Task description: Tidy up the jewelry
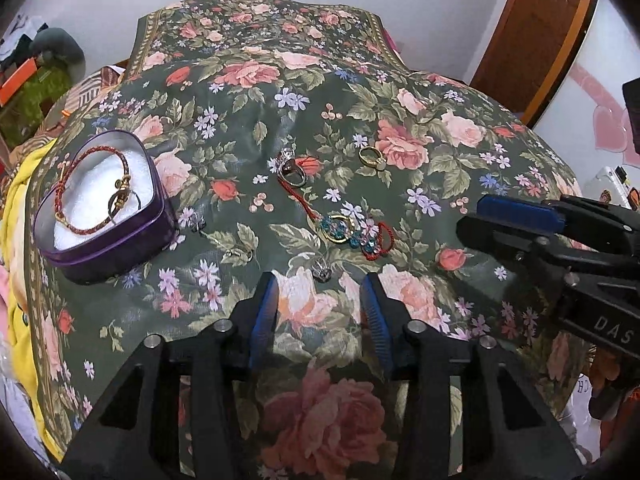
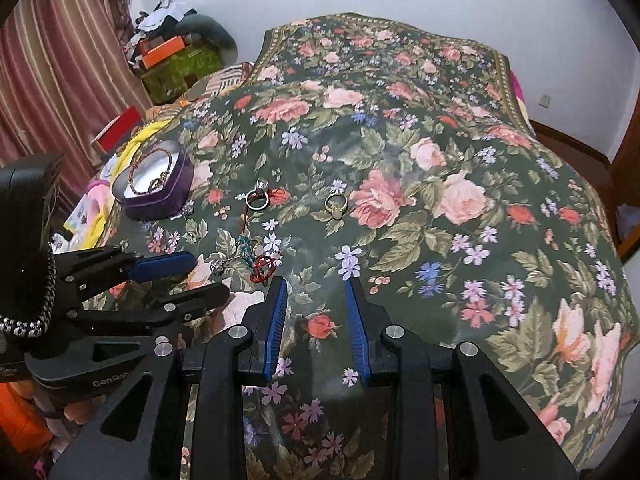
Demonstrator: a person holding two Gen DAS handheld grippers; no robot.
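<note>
Left wrist: both grippers, left gripper (image 1: 320, 280) and right gripper (image 2: 316, 284), hover spread and empty. Rings (image 1: 294, 174) lie mid-frame, tin (image 1: 108, 216) left. "DAS" reads lower right.

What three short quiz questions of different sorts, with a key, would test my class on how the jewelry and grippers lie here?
1. True or false: the heart-shaped purple box already holds a red braided bracelet.
2. Multiple choice: where does the gold ring lie? A in the box; B on the floral cloth, apart from the box; C between the right gripper's fingers.
3. Fill in: the left gripper and the right gripper are both ____ and hold nothing.

Key: 1 true; 2 B; 3 open.
</note>
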